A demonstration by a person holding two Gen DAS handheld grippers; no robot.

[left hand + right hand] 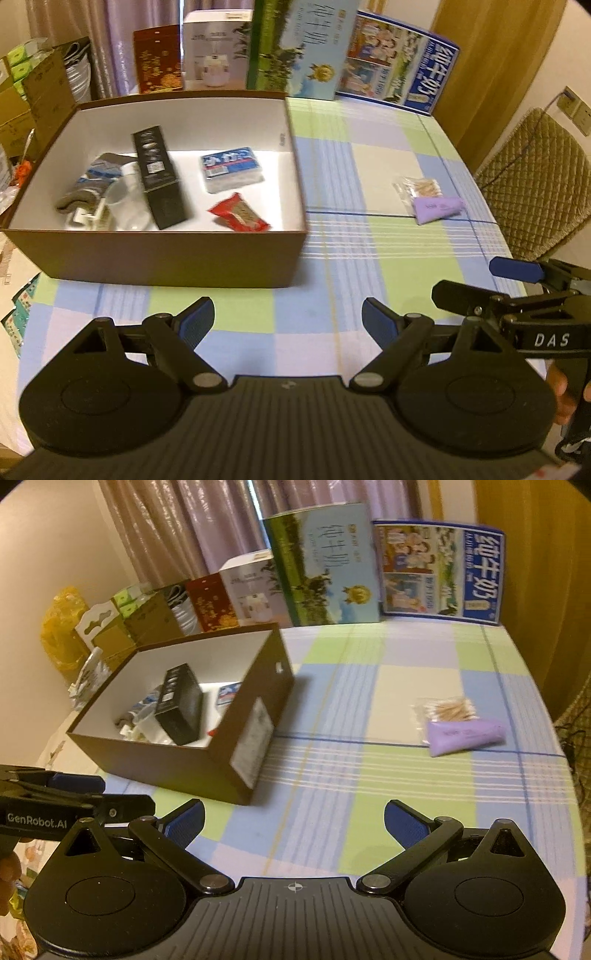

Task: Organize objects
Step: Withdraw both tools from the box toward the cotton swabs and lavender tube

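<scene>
An open brown box [166, 258] [177, 764] stands on the left of the checked tablecloth. It holds a black carton [159, 177] [181, 705], a sock [92, 181], a clear cup [129, 206], a blue-white tissue pack [231, 170] and a red snack packet [240, 214]. A purple tube [437, 208] [465, 734] and a bag of cotton swabs [419, 186] [447, 707] lie on the cloth at the right. My left gripper [288, 321] is open and empty, near the box's front. My right gripper [293, 821] is open and empty, short of the tube.
Milk cartons and gift boxes [303, 48] [325, 565] stand in a row at the table's far edge. A quilted chair [535, 184] is at the right. Cardboard boxes [33, 96] are stacked to the left of the table.
</scene>
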